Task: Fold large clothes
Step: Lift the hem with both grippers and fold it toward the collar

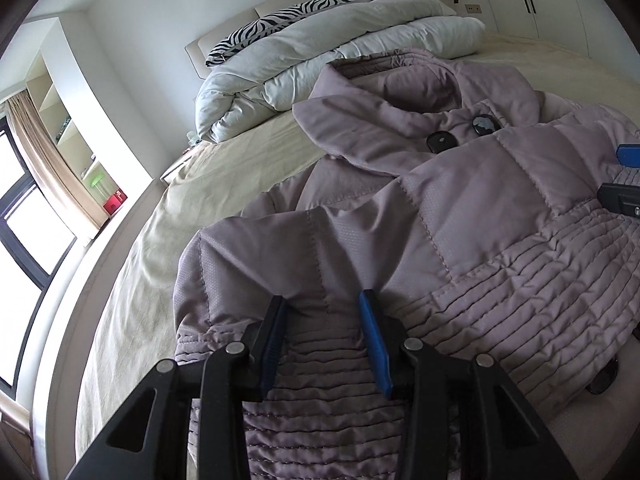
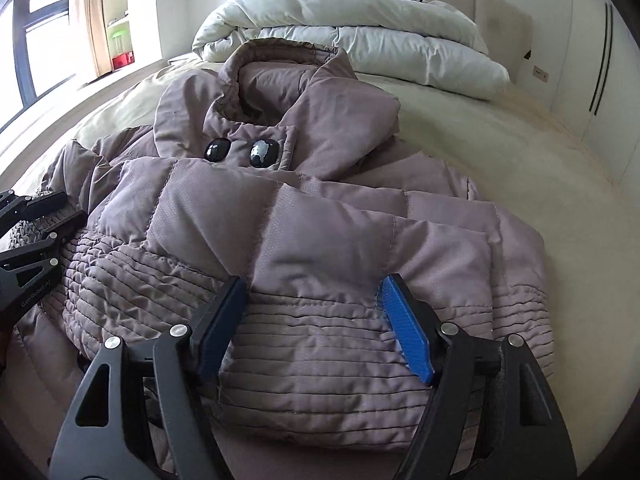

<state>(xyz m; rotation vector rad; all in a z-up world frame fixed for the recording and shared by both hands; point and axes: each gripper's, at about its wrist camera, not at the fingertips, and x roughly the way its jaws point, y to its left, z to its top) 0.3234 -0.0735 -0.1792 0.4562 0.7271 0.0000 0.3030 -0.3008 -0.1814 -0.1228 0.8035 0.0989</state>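
A mauve quilted puffer jacket [image 1: 460,184] with a hood and two black buttons [image 1: 442,142] lies face up on the bed, both sleeves folded over its front. It also shows in the right wrist view [image 2: 304,216]. My left gripper [image 1: 324,300] is open, its fingers resting on the folded left sleeve. My right gripper [image 2: 312,282] is open over the folded right sleeve near the ribbed waist. The right gripper's fingertips [image 1: 624,178] show at the right edge of the left wrist view. The left gripper [image 2: 52,208] shows at the left edge of the right wrist view.
The beige bed sheet [image 1: 208,184] lies under the jacket. A folded white duvet [image 1: 320,60] and a zebra pillow [image 1: 288,20] sit at the headboard. A window with curtains [image 1: 28,216] and shelves stand to the left. A white wall [image 2: 600,60] stands to the right.
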